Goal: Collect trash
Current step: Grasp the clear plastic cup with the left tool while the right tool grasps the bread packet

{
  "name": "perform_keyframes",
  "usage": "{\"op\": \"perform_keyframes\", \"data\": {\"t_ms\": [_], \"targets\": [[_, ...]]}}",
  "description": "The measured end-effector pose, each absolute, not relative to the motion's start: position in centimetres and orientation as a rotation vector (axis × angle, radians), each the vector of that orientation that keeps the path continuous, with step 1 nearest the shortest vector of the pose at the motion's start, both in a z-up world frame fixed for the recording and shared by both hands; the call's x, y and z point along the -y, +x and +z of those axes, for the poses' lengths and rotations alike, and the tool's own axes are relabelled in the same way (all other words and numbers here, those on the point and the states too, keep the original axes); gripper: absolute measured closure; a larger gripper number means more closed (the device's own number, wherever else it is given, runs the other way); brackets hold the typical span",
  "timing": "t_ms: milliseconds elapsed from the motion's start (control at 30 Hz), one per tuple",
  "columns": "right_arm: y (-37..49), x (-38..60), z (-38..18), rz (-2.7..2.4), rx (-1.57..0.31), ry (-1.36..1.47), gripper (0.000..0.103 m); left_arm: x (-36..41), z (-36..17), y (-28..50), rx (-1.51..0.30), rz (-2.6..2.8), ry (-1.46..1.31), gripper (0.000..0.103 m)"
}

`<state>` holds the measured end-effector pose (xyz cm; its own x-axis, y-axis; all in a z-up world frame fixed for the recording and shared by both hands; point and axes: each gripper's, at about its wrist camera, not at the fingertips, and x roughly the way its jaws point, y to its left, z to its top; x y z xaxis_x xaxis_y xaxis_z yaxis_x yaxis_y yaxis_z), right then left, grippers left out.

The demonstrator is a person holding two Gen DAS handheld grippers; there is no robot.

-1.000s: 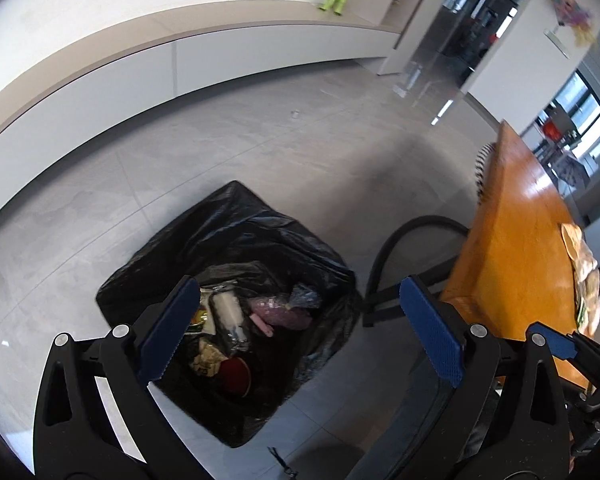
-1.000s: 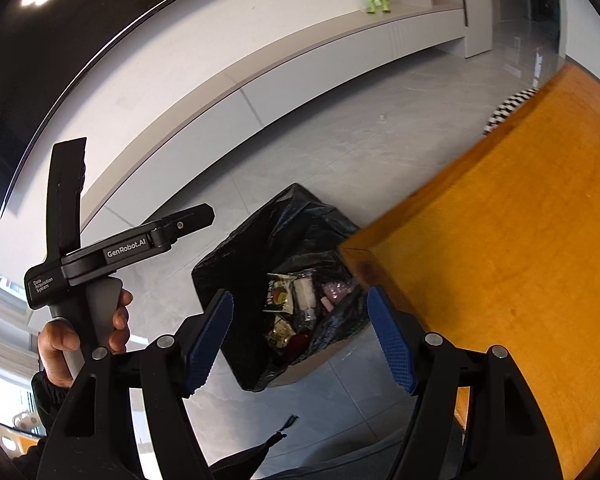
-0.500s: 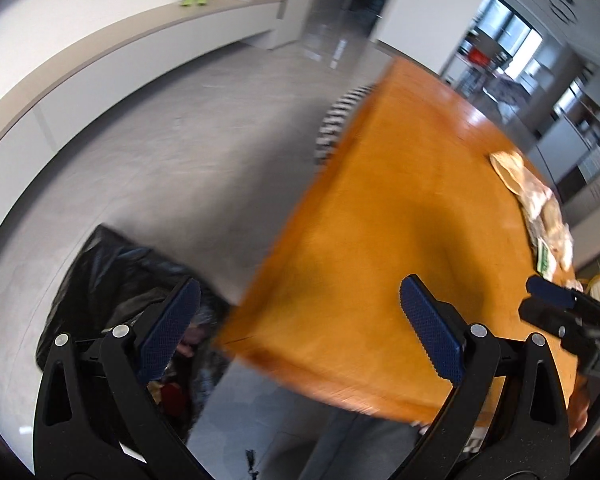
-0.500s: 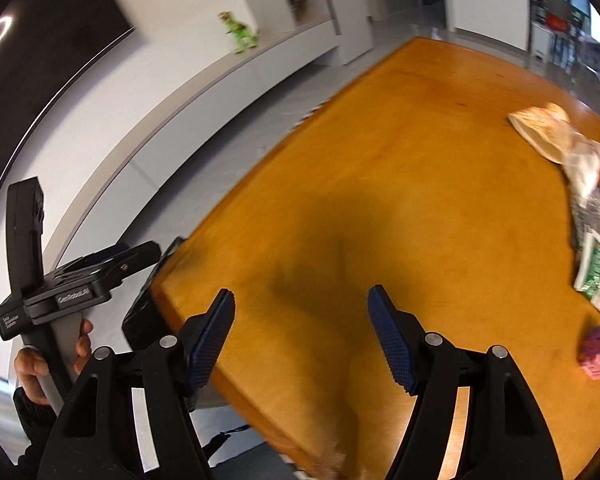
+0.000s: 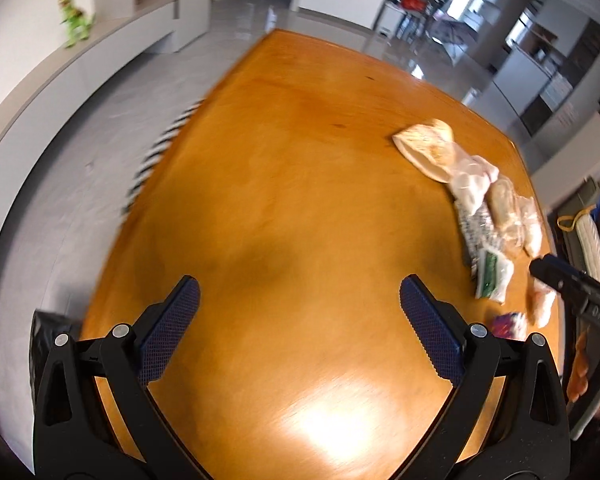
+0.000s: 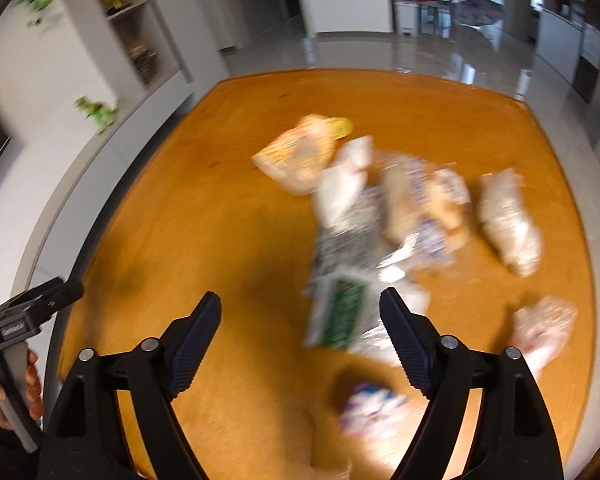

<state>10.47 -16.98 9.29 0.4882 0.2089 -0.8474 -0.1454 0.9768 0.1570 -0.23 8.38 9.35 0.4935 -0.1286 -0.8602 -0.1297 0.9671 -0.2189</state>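
- The worktop (image 5: 284,216) is a broad orange wooden surface, bare across its near and left parts; all the trash lies in a loose cluster toward its right side in the left wrist view, and mid-frame in the right wrist view.
- The trash pile (image 6: 384,216) looks untouched: a tan snack bag (image 6: 296,152) at the far end, pale crumpled plastic bags beside it, a green-and-white packet (image 6: 340,312) nearer, and a small purple-and-white wrapper (image 6: 368,408) closest of all. By my reckoning most of the collecting on this surface is left to do.
- A black bin bag (image 5: 46,332) shows as a sliver below the worktop's left edge; its contents are hidden, so how much has already been collected cannot be judged from here.
- The left tongs (image 5: 298,312) hover over bare wood, spread wide and holding nothing, well apart from the trash.
- The right tongs (image 6: 300,332) are likewise spread wide and empty, aimed toward the pile; the green-and-white packet sits just beyond the right-hand pad, and the purple-and-white wrapper lies between the arms lower down. Whether either is touched I cannot tell.
- The right wrist view is heavily smeared: print on the wrappers is unreadable, and where one bag ends and the next begins is unclear.
- A lone pale bag (image 6: 508,220) lies apart on the right.
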Motion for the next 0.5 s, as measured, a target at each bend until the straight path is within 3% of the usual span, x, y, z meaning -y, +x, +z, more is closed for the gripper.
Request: {"op": "perform_keyframes", "data": {"t_ms": [267, 500], "targets": [[18.3, 22.7, 5.6, 0.142, -1.132, 0.125, 0.019, -1.6, 9.8, 8.0, -1.119, -0.091, -0.226, 0.006], [20.1, 23.0, 2.9, 0.151, -1.154, 0.191, 0.015, 2.8, 8.3, 14.6, -1.173, -0.112, -0.251, 0.006]]}}
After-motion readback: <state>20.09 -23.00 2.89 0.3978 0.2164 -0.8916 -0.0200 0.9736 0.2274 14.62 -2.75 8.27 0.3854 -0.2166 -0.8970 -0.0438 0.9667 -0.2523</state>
